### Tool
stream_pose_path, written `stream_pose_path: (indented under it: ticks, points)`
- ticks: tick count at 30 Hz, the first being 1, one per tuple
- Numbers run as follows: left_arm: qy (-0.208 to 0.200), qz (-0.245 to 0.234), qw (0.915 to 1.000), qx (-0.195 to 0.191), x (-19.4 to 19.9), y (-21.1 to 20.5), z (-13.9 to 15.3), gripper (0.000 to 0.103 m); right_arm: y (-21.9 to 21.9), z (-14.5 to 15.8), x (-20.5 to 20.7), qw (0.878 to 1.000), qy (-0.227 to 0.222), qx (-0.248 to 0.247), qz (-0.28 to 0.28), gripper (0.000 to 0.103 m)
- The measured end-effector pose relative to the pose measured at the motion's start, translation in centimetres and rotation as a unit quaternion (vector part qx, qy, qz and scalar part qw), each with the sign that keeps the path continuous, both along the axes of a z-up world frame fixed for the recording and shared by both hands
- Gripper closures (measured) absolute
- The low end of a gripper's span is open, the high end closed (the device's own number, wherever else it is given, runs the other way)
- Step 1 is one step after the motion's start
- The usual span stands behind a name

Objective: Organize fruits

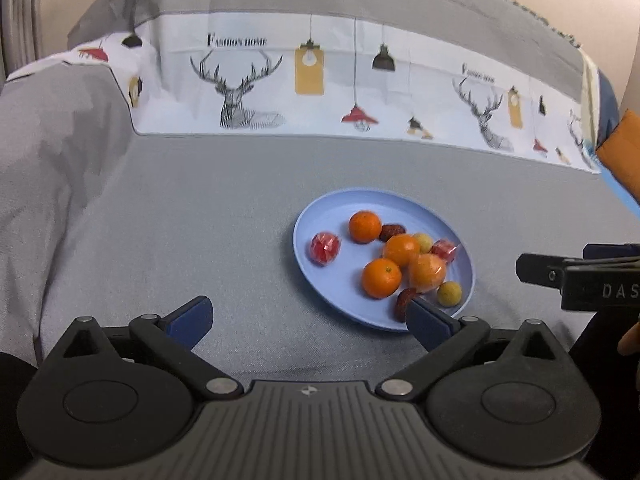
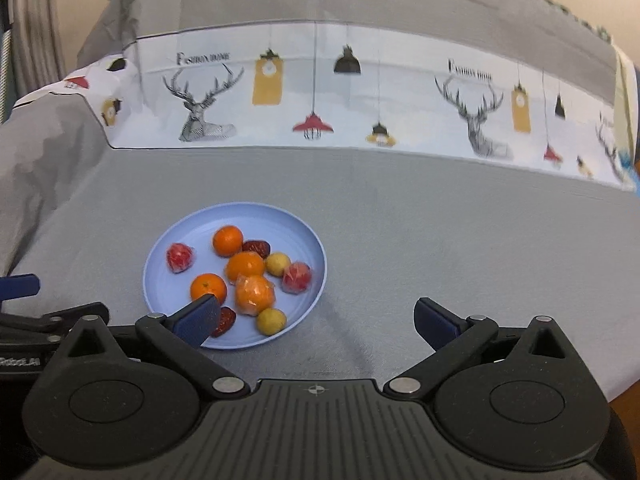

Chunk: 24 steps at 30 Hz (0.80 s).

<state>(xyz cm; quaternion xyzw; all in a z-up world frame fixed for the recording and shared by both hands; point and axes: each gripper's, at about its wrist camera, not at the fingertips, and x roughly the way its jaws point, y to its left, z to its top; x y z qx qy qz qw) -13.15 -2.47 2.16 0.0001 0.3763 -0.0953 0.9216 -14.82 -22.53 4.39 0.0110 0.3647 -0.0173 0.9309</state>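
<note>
Both tools are being held spread wide, and nothing is being gripped by either. The left gripper (image 1: 308, 320) is being kept fully released above the grey cloth (image 1: 200, 240); only bare cloth is being framed between its blue pads (image 1: 192, 318). Its right pad is being seen over the near rim of the plate (image 1: 320, 216), just in front of a dark red fruit (image 1: 402, 304), but contact cannot be told.

The right gripper (image 2: 316, 320) is likewise being held released, with empty cloth lying between its fingers. Its left pad (image 2: 198, 320) is being shown overlapping the plate's near edge (image 2: 168, 240), beside a dark red fruit (image 2: 226, 320); whether it is touching is unclear.

The fruits are being kept together on the blue plate, which is resting on the cloth in front of a printed band with deer and lamps (image 1: 360, 80). Three oranges (image 1: 381, 278), a wrapped orange (image 1: 427, 273), two wrapped red pieces (image 1: 325, 248), two small yellow fruits (image 1: 449, 293) and two dark red ones are being shown there, most clustered and touching toward the plate's right half, one red piece lying apart at the left. Part of the right tool is being seen at the right edge of the left view.
</note>
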Motion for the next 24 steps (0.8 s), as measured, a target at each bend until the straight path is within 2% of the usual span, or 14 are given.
stream_pose_path:
  ticks: [3,5,8,12,24]
  points:
    - [0.015,0.003,0.9999,0.006,0.5,-0.2,-0.8,0.000,-0.9,-2.1,0.6,0.999,-0.003,0.038,-0.017,0.001]
    - [0.016,-0.001,0.9998,0.012,0.7,-0.4,-1.1,0.000,-0.9,-3.1,1.5,0.998,0.016,0.052,-0.031,0.001]
    - [0.022,-0.001,0.9997,0.007,1.0,-0.4,-1.6,0.001,0.0,-2.9,1.6,0.999,0.000,0.040,-0.008,0.001]
    - [0.025,0.004,0.9997,-0.001,1.4,-0.4,-2.1,0.001,0.5,-3.9,1.7,0.999,0.021,0.022,0.010,0.001]
    - [0.028,-0.005,0.9996,0.008,1.3,-0.6,-2.7,0.000,-0.1,-3.9,1.5,0.999,0.020,0.021,0.013,0.001]
